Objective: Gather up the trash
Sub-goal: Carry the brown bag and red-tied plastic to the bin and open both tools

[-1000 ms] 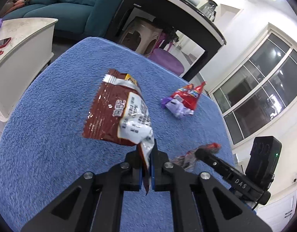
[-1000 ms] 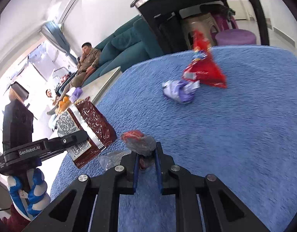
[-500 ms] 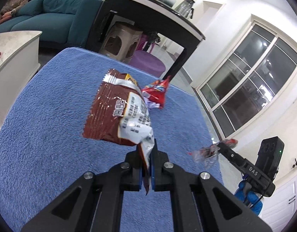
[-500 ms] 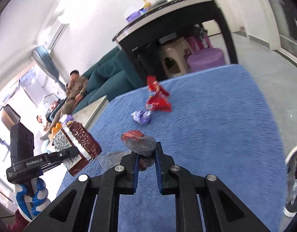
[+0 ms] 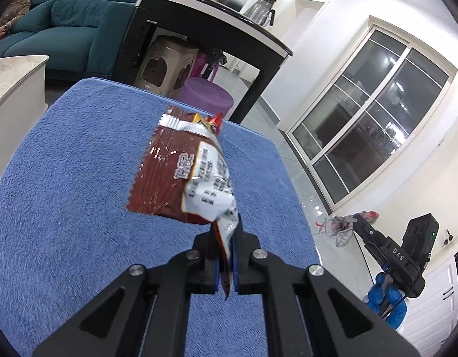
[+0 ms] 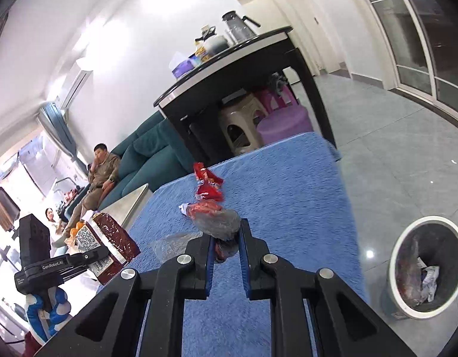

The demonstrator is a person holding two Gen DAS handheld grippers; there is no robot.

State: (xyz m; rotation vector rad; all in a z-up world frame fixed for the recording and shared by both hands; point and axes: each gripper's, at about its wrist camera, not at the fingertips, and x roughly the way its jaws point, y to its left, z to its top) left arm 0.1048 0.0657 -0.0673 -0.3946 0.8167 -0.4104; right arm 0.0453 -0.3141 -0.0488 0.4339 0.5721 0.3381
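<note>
The left gripper point(image 5: 226, 255) is clamped on one corner of a brown packet point(image 5: 181, 175), which hangs above the blue mat point(image 5: 65, 193). The right gripper point(image 6: 226, 244) pinches a crumpled clear wrapper point(image 6: 217, 220). The bin point(image 6: 401, 270) stands on the floor at four o'clock in the right view, well apart from both loads. A red packet point(image 6: 208, 184) lies on the mat at twelve o'clock. The corner hold looks thin, so a quick swing could let the brown packet slip free. The light wrapper may cling to the pads or drift past the rim on release.
</note>
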